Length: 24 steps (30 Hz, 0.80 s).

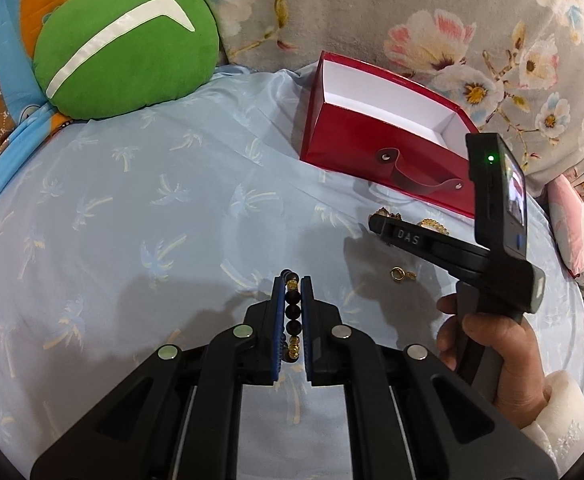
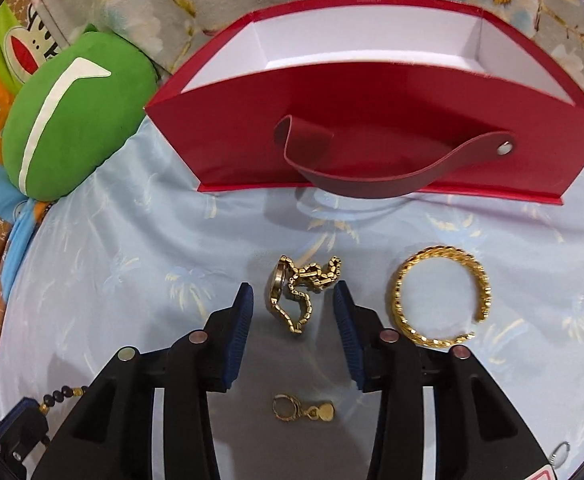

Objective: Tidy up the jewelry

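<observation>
Because our left gripper (image 1: pixel 292 312) already clamps the beaded bracelet (image 1: pixel 293 314), our right gripper (image 2: pixel 292 320) spreads around the gold watch (image 2: pixel 298 292), lower centre, below the red box (image 2: pixel 372 120).

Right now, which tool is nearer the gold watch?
Right. The right tool is open with the gold watch between its fingers; the left tool, shut on the beaded bracelet, sits off to the side.

The red box (image 2: pixel 376 128) stands open-topped at the far side, its strap handle (image 2: pixel 372 176) drooping over the near wall. Left of it the sheet (image 1: pixel 132 208) lies bare up to the green cushion (image 1: pixel 128 48). Near the box, a gold watch (image 2: pixel 296 296), bangle (image 2: pixel 440 296) and small ring (image 2: pixel 304 408) dot the cloth.
</observation>
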{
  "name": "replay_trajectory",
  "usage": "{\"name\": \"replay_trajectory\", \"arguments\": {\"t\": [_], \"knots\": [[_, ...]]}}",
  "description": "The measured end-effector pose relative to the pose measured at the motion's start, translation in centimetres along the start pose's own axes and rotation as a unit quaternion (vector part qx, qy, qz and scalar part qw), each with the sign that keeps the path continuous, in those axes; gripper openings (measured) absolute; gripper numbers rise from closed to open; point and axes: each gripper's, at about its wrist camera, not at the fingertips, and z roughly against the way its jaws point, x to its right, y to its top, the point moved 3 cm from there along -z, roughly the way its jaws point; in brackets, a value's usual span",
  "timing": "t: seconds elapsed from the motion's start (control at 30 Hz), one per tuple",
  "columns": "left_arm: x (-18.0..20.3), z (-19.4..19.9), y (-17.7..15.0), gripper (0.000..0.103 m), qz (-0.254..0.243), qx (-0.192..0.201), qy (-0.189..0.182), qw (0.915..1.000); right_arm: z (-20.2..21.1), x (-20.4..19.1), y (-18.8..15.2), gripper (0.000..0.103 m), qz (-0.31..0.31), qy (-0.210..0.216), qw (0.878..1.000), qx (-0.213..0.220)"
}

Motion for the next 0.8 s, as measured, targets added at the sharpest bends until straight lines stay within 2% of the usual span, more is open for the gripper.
{"name": "replay_trajectory", "arguments": {"t": [0.03, 0.07, 0.1, 0.27, 0.5, 0.63, 0.8], "knots": [[0.1, 0.0, 0.0, 0.007, -0.001, 0.0, 0.0, 1.0, -0.2, 0.0, 0.0, 0.026, 0.002, -0.001, 1.0, -0.002], [0.1, 0.0, 0.0, 0.007, -0.002, 0.0, -0.001, 1.0, -0.2, 0.0, 0.1, 0.015, 0.001, 0.009, 1.0, -0.004], [0.2, -0.1, 0.0, 0.007, -0.003, 0.0, -0.001, 1.0, -0.3, 0.0, 0.1, 0.009, -0.001, 0.016, 1.0, -0.006], [0.5, 0.0, 0.3, 0.007, -0.007, 0.002, -0.003, 1.0, 0.7, -0.1, 0.0, 0.008, 0.001, 0.02, 1.0, 0.0], [1.6, 1.3, 1.8, 0.007, -0.023, 0.024, -0.003, 0.9994, 5.9, 0.2, 1.0, 0.008, 0.003, 0.037, 0.998, 0.041], [2.9, 2.1, 3.6, 0.007, -0.041, 0.043, -0.005, 0.9982, 9.2, 0.9, 2.5, 0.008, 0.008, 0.04, 0.996, 0.073], [5.3, 3.3, 7.8, 0.007, -0.064, 0.085, -0.022, 0.9941, 12.5, 2.8, 6.0, 0.008, 0.012, 0.042, 0.994, 0.104]]}}
